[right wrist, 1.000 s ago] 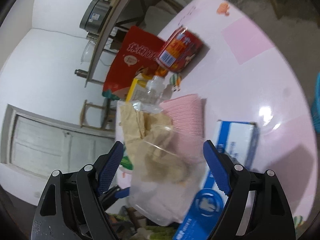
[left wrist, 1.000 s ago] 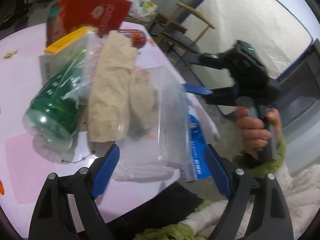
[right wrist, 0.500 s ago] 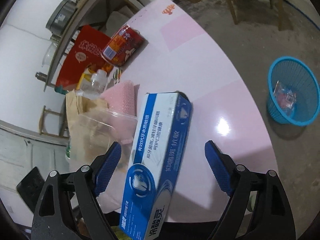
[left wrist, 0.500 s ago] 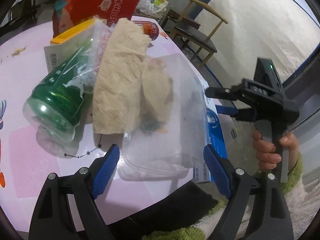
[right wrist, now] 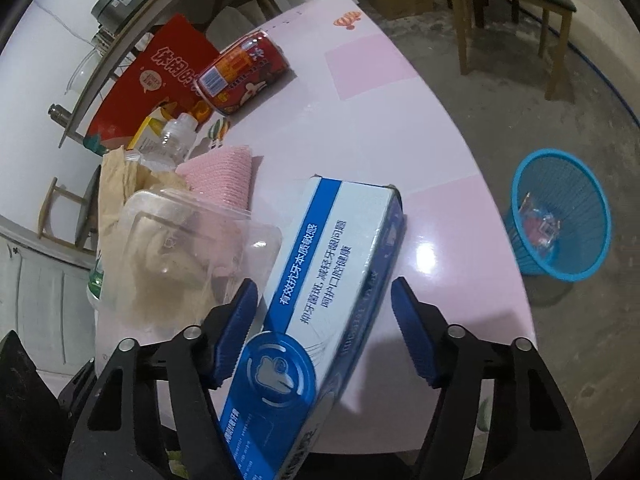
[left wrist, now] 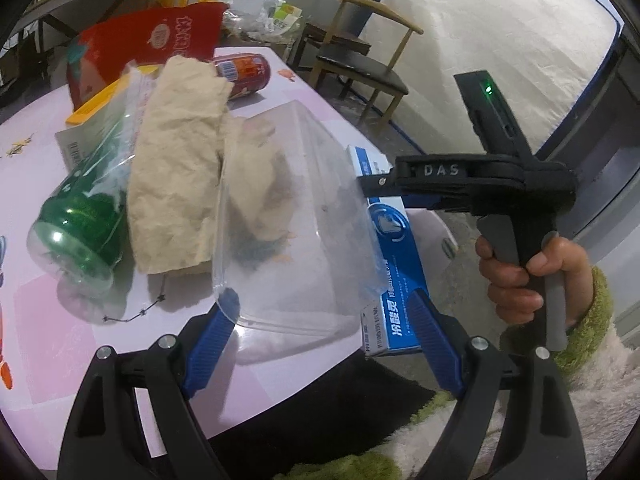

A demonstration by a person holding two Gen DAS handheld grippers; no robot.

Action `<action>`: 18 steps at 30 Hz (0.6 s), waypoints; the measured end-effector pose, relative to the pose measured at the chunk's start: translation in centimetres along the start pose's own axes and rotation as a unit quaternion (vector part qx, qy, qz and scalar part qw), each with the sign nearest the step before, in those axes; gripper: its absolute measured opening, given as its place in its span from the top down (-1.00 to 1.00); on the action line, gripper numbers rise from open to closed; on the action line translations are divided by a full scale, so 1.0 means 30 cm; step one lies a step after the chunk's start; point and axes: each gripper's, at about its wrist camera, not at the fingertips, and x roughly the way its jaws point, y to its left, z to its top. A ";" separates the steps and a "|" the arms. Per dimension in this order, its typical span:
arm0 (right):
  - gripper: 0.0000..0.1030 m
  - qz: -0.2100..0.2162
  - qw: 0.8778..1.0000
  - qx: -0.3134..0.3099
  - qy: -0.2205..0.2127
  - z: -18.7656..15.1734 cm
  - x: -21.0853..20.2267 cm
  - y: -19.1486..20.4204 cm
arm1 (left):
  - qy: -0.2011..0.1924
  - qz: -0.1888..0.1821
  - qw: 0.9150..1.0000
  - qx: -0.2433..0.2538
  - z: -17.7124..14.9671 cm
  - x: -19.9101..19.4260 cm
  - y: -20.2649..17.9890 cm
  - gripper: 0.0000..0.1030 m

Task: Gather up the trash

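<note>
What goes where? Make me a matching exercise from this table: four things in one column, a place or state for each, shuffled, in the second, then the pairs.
Things
1. Toothpaste box
2. Red can
3. Basket
4. Green bottle

Places or states
A. On the floor beside the table
B. Between the closing jaws of the right gripper
C. On its side, left of the crumpled brown paper
D. On its side near the red bag

Pairs: 1-B, 2-D, 3-A, 4-C

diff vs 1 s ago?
The right gripper swung from over the clear plastic container to straddle the blue toothpaste box; its jaws are closing, pads not yet pressing. The left gripper edged toward the container, still wide open. The trash hasn't moved.
</note>
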 end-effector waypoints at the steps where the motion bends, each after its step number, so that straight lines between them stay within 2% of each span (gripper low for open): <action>1: -0.16 -0.004 1.000 0.001 0.000 -0.001 -0.003 -0.007 | 0.000 -0.006 1.000 0.000 0.002 0.003 -0.003 -0.62; 9: -0.13 -0.031 0.999 0.025 -0.014 0.000 -0.051 -0.109 | 0.025 -0.073 0.997 -0.003 0.008 0.074 -0.045 -0.62; 14: -0.18 -0.025 0.999 0.031 -0.018 -0.002 -0.066 -0.133 | 0.017 -0.065 0.998 0.013 0.023 0.059 -0.062 -0.62; 18: -0.43 -0.014 0.999 0.031 -0.019 0.003 -0.062 -0.131 | -0.017 -0.053 0.998 0.002 0.032 -0.019 -0.023 -0.62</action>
